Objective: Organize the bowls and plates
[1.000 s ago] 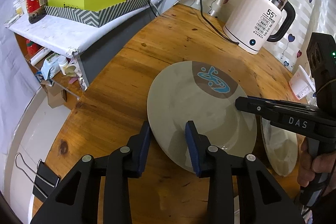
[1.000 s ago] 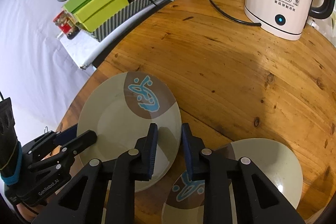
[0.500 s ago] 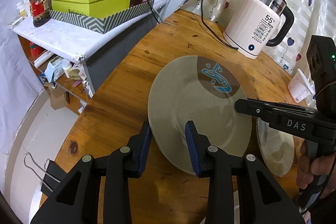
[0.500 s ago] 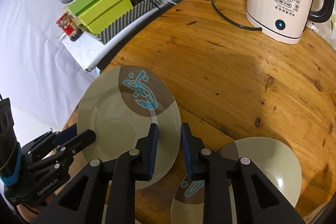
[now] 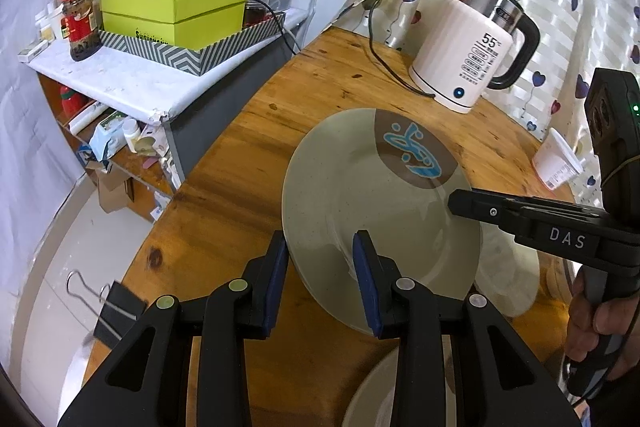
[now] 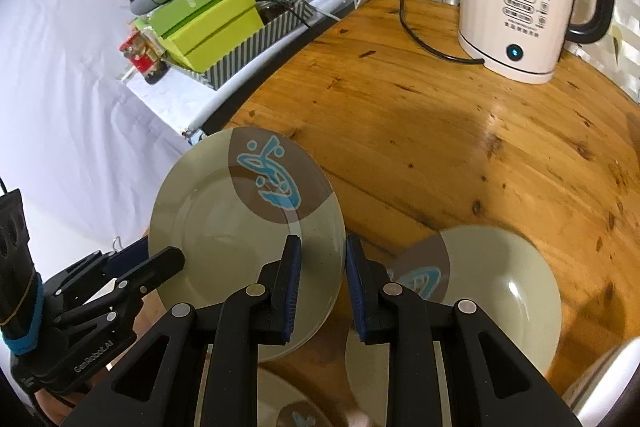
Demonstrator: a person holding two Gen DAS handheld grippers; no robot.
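A large pale green plate (image 5: 360,195) with a brown patch and blue fish drawing is held lifted above the round wooden table (image 5: 248,131). My left gripper (image 5: 320,275) is shut on its near rim. My right gripper (image 6: 320,271) is shut on its right rim; the plate also shows in the right wrist view (image 6: 224,219). The right gripper shows in the left wrist view (image 5: 472,205), coming in from the right. A matching bowl (image 6: 492,291) sits on the table to the right. Another plate (image 6: 292,403) lies below, mostly hidden.
A white electric kettle (image 5: 472,59) with its cord stands at the table's far side. A side shelf (image 5: 132,79) with green boxes (image 5: 176,15) and a jar stands left of the table. A binder clip (image 5: 116,311) hangs at the table's near left edge.
Both grippers have lifted the plate higher off the table and toward the cameras. The bowl and the lower plate show more from beneath it.
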